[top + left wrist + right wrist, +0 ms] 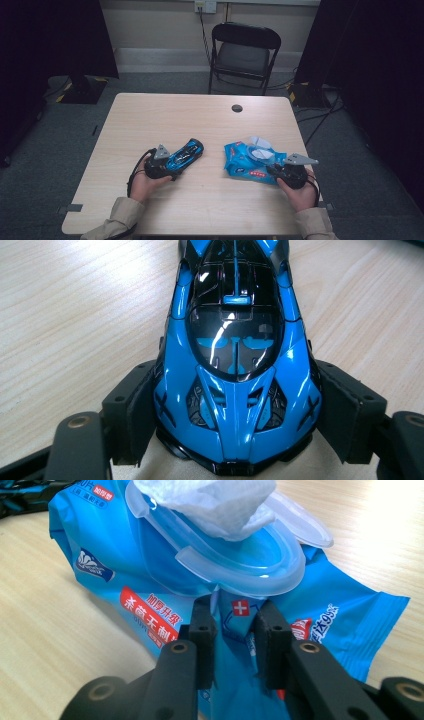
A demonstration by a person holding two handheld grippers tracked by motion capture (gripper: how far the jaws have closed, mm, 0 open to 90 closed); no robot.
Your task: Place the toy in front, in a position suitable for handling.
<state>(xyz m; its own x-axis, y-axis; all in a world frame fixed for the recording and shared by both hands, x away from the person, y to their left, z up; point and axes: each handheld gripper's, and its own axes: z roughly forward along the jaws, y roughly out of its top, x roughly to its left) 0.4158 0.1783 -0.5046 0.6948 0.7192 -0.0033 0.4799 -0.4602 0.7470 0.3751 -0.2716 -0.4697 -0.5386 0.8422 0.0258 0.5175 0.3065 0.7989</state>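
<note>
Black jaws of the right gripper (pixel 235 640) pinch a fold of the blue wipes pack (pixel 320 615) at the bottom centre of the right gripper view; I judge this grip is there to keep the soft pack steady. Its clear lid (pixel 300 530) stands open and a white wipe (pixel 210 505) sticks out at the top, ready for pulling. In the high view the pack (pixel 240 162) lies right of centre on the table (pixel 200 115). The left gripper (pixel 227 415) clamps the blue toy car (pixel 235 390) by both sides, probably to hold it still for cleaning; this car (pixel 186 152) sits left of centre.
</note>
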